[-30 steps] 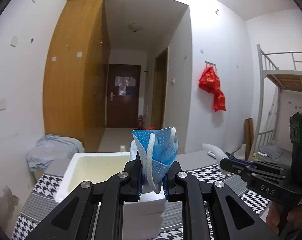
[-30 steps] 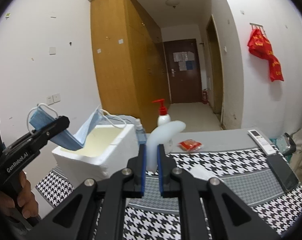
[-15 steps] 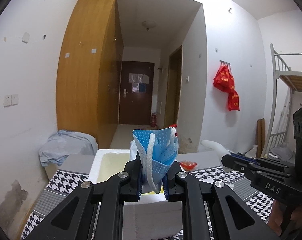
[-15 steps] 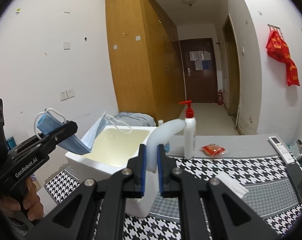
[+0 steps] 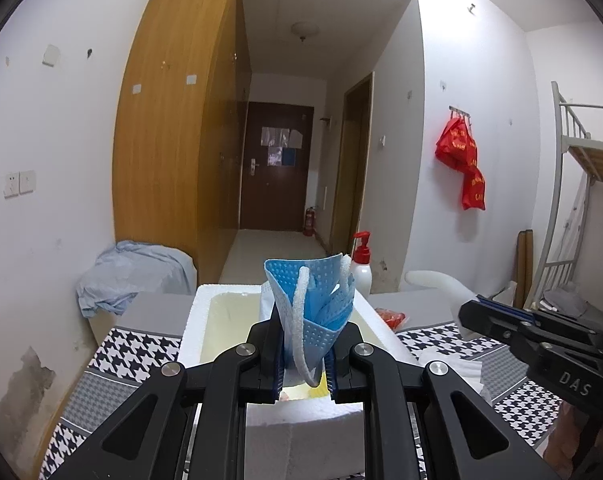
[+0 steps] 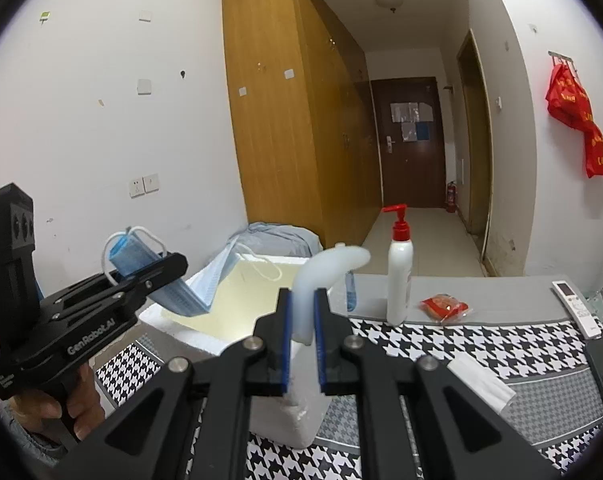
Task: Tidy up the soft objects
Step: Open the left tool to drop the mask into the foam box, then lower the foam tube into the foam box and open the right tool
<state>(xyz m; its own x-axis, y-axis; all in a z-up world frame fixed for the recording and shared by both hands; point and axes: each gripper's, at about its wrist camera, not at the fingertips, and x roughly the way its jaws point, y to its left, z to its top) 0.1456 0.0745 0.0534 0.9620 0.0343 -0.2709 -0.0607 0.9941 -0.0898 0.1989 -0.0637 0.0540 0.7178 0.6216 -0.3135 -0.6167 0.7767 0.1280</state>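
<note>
Now the left gripper [image 5: 303, 364], clamped on the blue face mask [image 5: 311, 312], hangs above the foam box [image 6: 237, 316]; lower inside before releasing. Right gripper [image 6: 301, 344] pinches a white, seemingly rubbery piece [image 6: 325, 272].

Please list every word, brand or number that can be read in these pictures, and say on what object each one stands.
"DAS": on the black right gripper.
"GenRobot.AI": on the black left gripper.
Yellow print on the red hanging bags: too blurred to read.
Papers on the dark brown door: too small to read.
</note>
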